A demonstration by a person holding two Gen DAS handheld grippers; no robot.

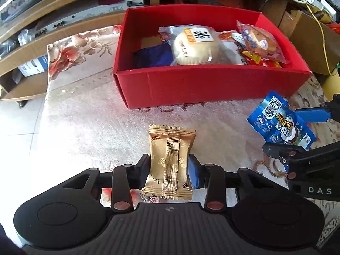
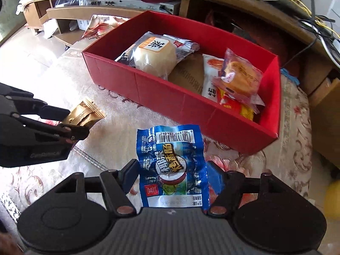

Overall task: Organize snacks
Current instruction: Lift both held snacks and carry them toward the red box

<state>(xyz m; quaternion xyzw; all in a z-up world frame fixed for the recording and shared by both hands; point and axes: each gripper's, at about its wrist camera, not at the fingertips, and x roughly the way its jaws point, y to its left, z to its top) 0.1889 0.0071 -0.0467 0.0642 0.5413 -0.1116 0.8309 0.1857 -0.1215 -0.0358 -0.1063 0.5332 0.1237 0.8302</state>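
Snacks gripped in both claws, red box beyond them.

Left claw is clamped on a gold packet, pads pressing its sides, over the floral cloth on the worktop. Right claw grips a blue packet, held upright just in front of the box. Inside the box lie a wrapped bun, an orange cake packet, a dark blue pouch and red-yellow packets.
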